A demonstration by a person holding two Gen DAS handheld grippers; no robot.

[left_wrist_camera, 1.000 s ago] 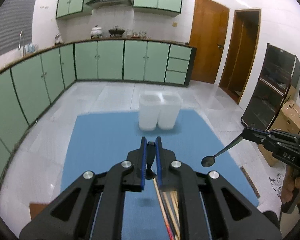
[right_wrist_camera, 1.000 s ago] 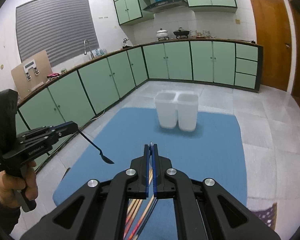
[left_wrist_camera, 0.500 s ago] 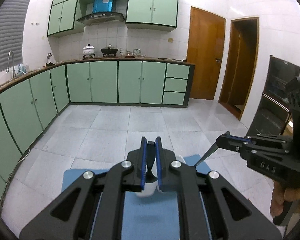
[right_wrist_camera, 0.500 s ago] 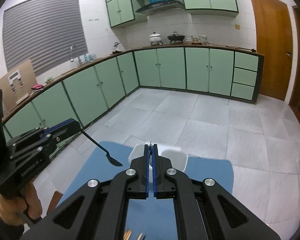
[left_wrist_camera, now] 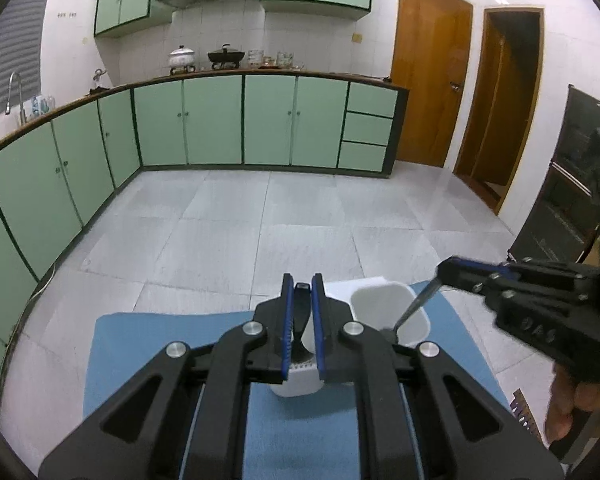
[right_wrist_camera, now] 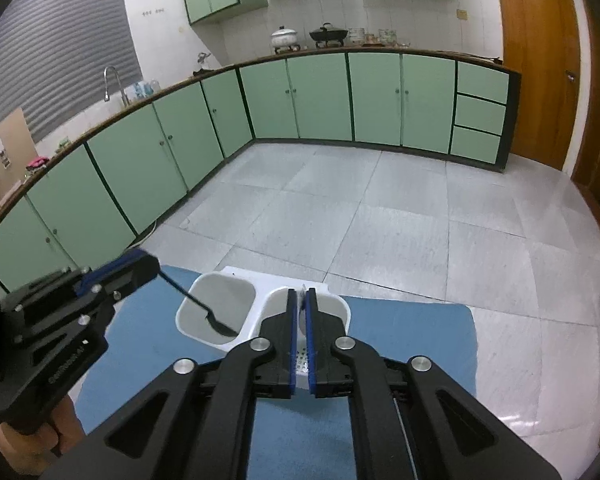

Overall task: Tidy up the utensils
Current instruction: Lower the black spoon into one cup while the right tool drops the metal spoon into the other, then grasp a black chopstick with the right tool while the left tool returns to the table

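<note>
A white two-compartment holder [right_wrist_camera: 236, 304] stands at the far edge of the blue mat [right_wrist_camera: 400, 332]. My left gripper [left_wrist_camera: 301, 288] is shut on a black spoon [right_wrist_camera: 216, 318]; in the right wrist view its bowl hangs inside the left compartment. My right gripper [right_wrist_camera: 301, 294] is shut on a thin metal spoon handle [right_wrist_camera: 302, 292], held over the right compartment [left_wrist_camera: 388, 308]. In the left wrist view the metal spoon [left_wrist_camera: 416, 306] slants down into that compartment.
The mat covers a table with grey tiled floor [left_wrist_camera: 300, 220] beyond its far edge. Green cabinets [left_wrist_camera: 240, 120] line the walls. A dark cabinet [left_wrist_camera: 572, 184] stands at the right. A wooden strip [left_wrist_camera: 524, 412] lies off the mat's right edge.
Both grippers moved forward and over the white holder. The two spoons now dip into its compartments, and the chopsticks on the near mat have dropped out of view.
</note>
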